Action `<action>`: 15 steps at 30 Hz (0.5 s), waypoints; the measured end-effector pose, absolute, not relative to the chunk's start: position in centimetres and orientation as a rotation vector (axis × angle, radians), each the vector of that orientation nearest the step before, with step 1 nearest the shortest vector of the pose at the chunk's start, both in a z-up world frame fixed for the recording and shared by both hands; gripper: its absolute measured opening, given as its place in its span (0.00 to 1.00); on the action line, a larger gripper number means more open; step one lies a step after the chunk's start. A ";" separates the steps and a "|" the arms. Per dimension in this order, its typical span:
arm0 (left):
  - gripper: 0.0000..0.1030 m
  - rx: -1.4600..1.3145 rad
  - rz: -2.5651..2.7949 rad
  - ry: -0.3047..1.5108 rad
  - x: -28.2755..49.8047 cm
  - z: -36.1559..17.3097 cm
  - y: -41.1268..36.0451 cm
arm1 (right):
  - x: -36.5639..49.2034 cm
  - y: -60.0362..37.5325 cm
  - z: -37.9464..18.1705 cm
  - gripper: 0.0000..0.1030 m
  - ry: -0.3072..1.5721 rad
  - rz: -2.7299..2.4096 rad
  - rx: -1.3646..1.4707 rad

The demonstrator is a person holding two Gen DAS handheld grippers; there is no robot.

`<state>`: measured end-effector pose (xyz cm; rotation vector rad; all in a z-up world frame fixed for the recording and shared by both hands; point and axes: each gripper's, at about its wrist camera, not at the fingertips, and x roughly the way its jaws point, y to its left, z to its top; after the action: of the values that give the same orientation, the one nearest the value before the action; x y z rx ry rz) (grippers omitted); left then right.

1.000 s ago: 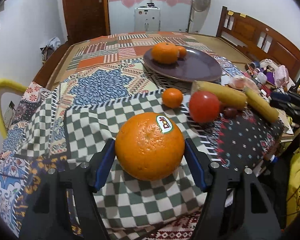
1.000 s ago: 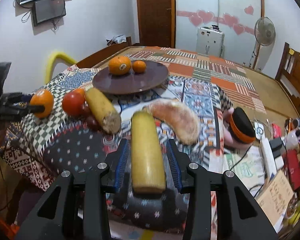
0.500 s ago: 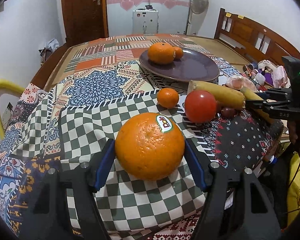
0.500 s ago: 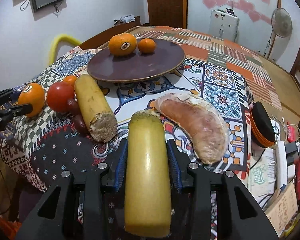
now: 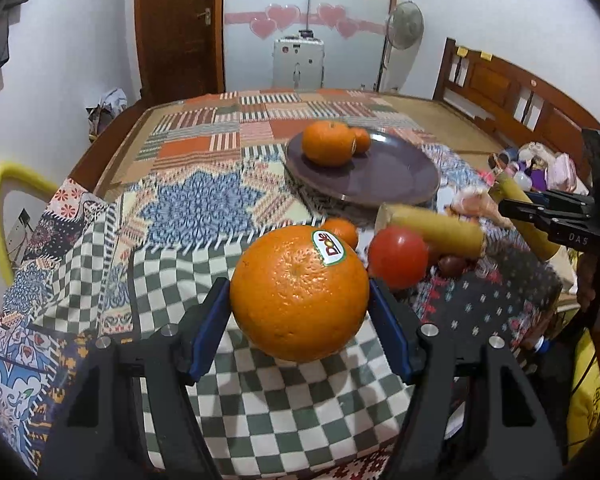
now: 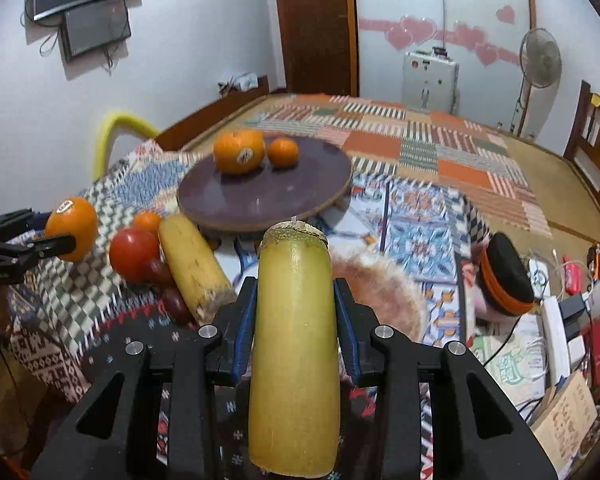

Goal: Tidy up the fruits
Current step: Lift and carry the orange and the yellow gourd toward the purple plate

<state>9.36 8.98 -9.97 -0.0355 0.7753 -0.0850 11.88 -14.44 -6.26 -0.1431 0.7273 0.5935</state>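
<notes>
My left gripper [image 5: 299, 300] is shut on a large orange with a Dole sticker [image 5: 298, 292] and holds it above the checked cloth; it also shows in the right wrist view [image 6: 73, 227]. My right gripper [image 6: 294, 300] is shut on a yellow sugarcane stick [image 6: 294, 344], lifted off the table. The purple plate [image 5: 396, 176] holds a large orange [image 5: 327, 144] and a small one [image 5: 362, 140]. A tomato [image 5: 397, 257], a small orange [image 5: 342, 231] and a second yellow stick [image 5: 432, 230] lie in front of the plate.
A peeled pomelo segment [image 6: 380, 284] lies behind the held stick. Small dark fruits [image 6: 176, 300] sit by the tomato. A black and orange case [image 6: 504, 280] and clutter [image 6: 572, 308] crowd the right edge. A yellow chair back [image 5: 4, 200] stands left.
Both grippers have risen with their loads: the orange and the yellow stick are higher above the cloth. The right gripper has tilted up, so the stick's cut end now points toward the plate.
</notes>
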 end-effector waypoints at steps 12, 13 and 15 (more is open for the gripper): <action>0.66 -0.033 -0.100 0.695 12.6 -7.2 7.4 | 13.9 -12.8 -3.3 0.33 0.624 0.613 -0.090; 0.66 -0.037 -0.101 0.692 13.0 -7.0 7.3 | 13.8 -12.7 -3.3 0.33 0.621 0.613 -0.087; 0.66 -0.037 -0.101 0.686 13.8 -6.9 7.2 | 14.4 -12.3 -3.3 0.33 0.619 0.614 -0.083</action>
<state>13.84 7.19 -6.87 -0.0372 0.6864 -0.1006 14.40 -12.30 -3.29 -0.0830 0.6189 0.6143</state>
